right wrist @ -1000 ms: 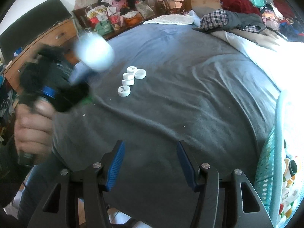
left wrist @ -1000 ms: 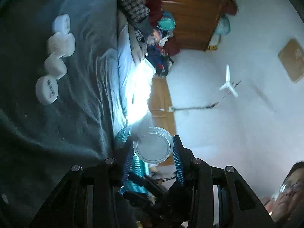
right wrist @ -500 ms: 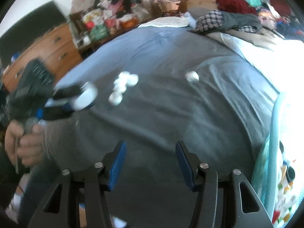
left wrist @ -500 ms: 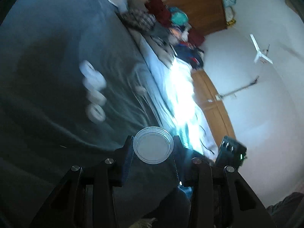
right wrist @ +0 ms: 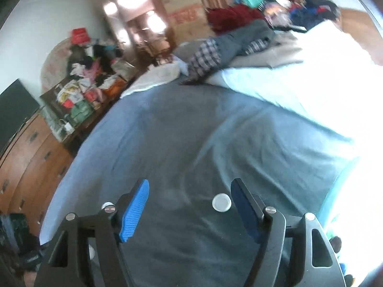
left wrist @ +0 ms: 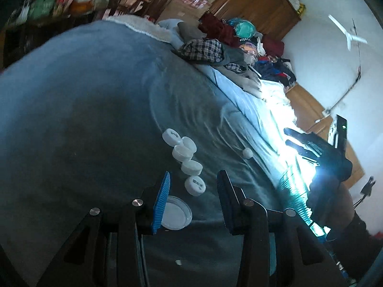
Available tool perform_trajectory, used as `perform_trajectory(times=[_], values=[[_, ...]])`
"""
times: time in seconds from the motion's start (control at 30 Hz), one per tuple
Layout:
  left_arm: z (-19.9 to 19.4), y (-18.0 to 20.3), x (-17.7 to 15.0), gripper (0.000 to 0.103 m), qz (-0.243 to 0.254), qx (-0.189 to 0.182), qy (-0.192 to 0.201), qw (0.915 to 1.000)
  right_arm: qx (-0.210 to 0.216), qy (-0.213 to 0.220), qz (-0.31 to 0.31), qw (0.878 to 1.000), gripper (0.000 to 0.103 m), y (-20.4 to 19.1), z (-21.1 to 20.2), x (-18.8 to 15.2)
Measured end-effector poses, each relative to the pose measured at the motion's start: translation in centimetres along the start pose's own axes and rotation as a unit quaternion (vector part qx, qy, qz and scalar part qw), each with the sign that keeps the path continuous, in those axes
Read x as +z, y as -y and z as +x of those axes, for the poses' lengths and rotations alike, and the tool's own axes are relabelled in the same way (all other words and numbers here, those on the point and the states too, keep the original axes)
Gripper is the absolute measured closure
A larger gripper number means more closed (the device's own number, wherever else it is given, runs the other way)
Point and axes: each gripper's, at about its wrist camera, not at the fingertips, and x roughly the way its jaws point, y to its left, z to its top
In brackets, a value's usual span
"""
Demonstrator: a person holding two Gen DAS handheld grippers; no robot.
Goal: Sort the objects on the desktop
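Several white bottle caps (left wrist: 186, 154) lie in a curved row on the grey blanket (left wrist: 83, 119). A clear round lid (left wrist: 176, 212) lies on the blanket at the near end of the row, just beside my left gripper's left finger. My left gripper (left wrist: 192, 186) is open and empty above the nearest cap (left wrist: 195, 185). A lone white cap (left wrist: 247, 153) lies apart to the right; it also shows in the right wrist view (right wrist: 222, 202). My right gripper (right wrist: 190, 198) is open, low over the blanket, with that cap close to its right finger.
Piled clothes (left wrist: 215, 47) lie at the far end of the bed. A teal basket (left wrist: 296, 191) stands at the bed's right edge. A wooden dresser (right wrist: 26, 155) and clutter (right wrist: 83, 88) stand to the left. Bright white sheet (right wrist: 323, 83) covers the right side.
My left gripper has opened and let go of the clear lid, which now lies on the blanket beside the cap row. My right gripper has moved forward over the lone cap.
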Motion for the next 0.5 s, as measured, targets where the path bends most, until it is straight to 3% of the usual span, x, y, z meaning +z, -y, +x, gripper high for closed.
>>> perform_trajectory(times=[0.03,0.23,0.43,0.5], values=[[-1.6,-0.9,-0.9,0.067,0.013,0.015,0.002,0.9998,-0.001,-0.005,-0.003,1.0,0.027,-0.1,0.7,-0.5],[-2.5,-1.5,-3.2,0.063,0.047,0.055,-0.009,0.9973,-0.043,-0.029,-0.034,0.998,0.028,0.0,6.5,-3.6],[-3.2,-1.6,-4.7,0.062,0.081,0.078,-0.026,0.9933,-0.069,-0.057,-0.055,0.994,0.041,1.7,10.9,-3.4],[-3.3,-1.3,-4.8,0.058,0.096,0.085,-0.025,0.9914,-0.076,-0.068,-0.06,0.993,0.054,1.9,11.6,-3.7]])
